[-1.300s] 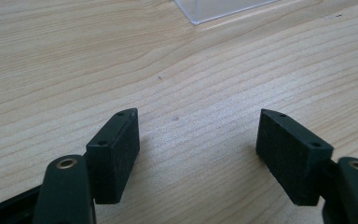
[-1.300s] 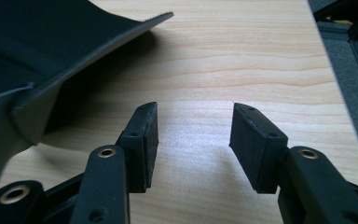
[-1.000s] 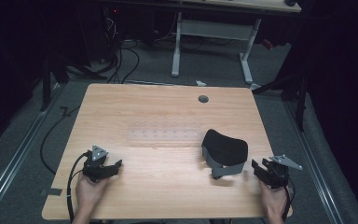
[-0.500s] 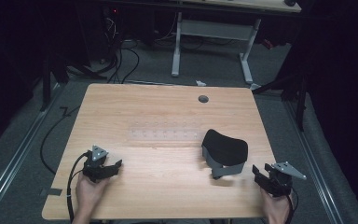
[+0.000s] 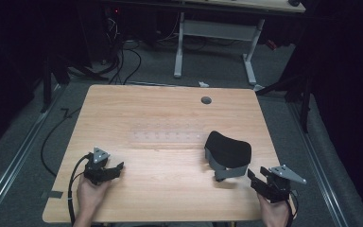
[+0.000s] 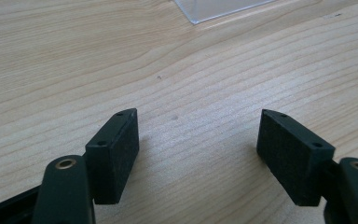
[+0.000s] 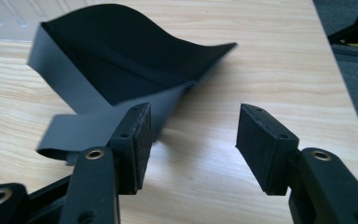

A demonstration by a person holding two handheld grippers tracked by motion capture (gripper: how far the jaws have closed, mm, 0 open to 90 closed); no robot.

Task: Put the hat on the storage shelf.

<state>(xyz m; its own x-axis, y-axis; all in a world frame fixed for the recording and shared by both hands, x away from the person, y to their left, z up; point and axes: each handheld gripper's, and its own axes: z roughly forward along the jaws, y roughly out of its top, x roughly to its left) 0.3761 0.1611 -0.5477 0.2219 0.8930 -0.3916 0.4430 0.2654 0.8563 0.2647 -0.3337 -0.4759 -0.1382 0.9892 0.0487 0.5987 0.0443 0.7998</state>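
A black curved pad [image 5: 229, 150] with a grey band [image 5: 227, 172] lies on the right half of the wooden table [image 5: 170, 198]. My right gripper [image 5: 256, 178] hovers just right of it near the front edge. In the right gripper view its jaws [image 7: 193, 135] stand open and have just been opening, with bare wood between them. The grey band [image 7: 84, 126] lies beyond its left finger [image 7: 137, 140], and the black pad [image 7: 121, 60] lies farther off. My left gripper [image 5: 116, 169] rests at the front left, open over bare table [image 6: 198, 140].
A clear plastic sheet [image 5: 168, 137] lies flat at the table's middle, its corner [image 6: 219, 9] ahead of my left gripper. A round grey grommet [image 5: 206, 100] sits near the far edge. Cables and desk legs [image 5: 250, 61] stand on the floor beyond.
My right gripper has drawn back a little toward the near edge and its jaws have widened. The left gripper and the black pad have kept still.
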